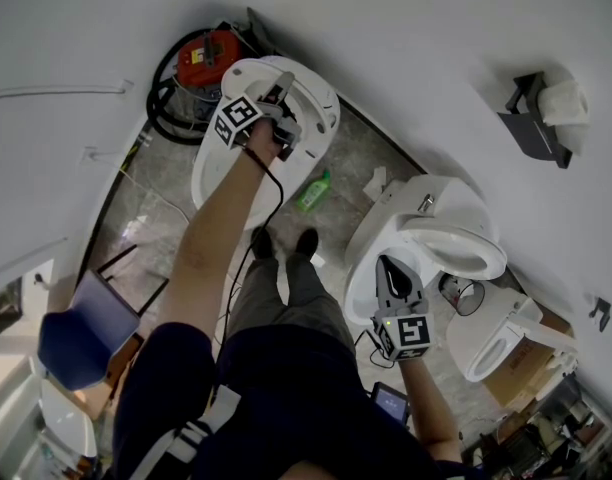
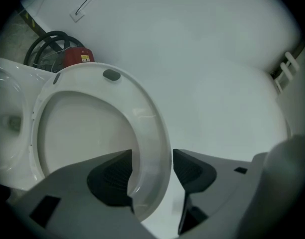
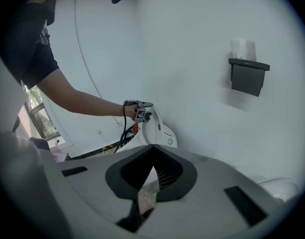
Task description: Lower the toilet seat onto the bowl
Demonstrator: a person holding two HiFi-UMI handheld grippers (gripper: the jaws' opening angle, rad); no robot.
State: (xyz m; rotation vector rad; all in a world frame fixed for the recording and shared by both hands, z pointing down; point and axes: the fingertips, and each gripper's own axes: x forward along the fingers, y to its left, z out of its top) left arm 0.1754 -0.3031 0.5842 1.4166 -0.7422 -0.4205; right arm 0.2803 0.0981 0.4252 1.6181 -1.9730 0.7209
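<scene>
The white toilet seat (image 1: 321, 108) stands raised against the wall above its bowl (image 1: 218, 168). In the left gripper view the seat (image 2: 142, 108) is an upright ring, with the bowl (image 2: 8, 118) to its left. My left gripper (image 1: 281, 103) reaches to the seat's upper rim. The rim passes between its jaws (image 2: 152, 153); the left pad (image 2: 112, 180) lies against it, and a thin gap shows at the right pad (image 2: 192, 171). My right gripper (image 1: 386, 263) hangs over a second toilet (image 1: 456, 238), shut and empty (image 3: 152, 146).
A red machine with a black hose (image 1: 206, 58) sits beside the bowl. A green bottle (image 1: 313, 193) lies on the floor between the toilets. A third toilet (image 1: 496, 333) stands at the right. A paper holder (image 1: 541, 118) is on the wall.
</scene>
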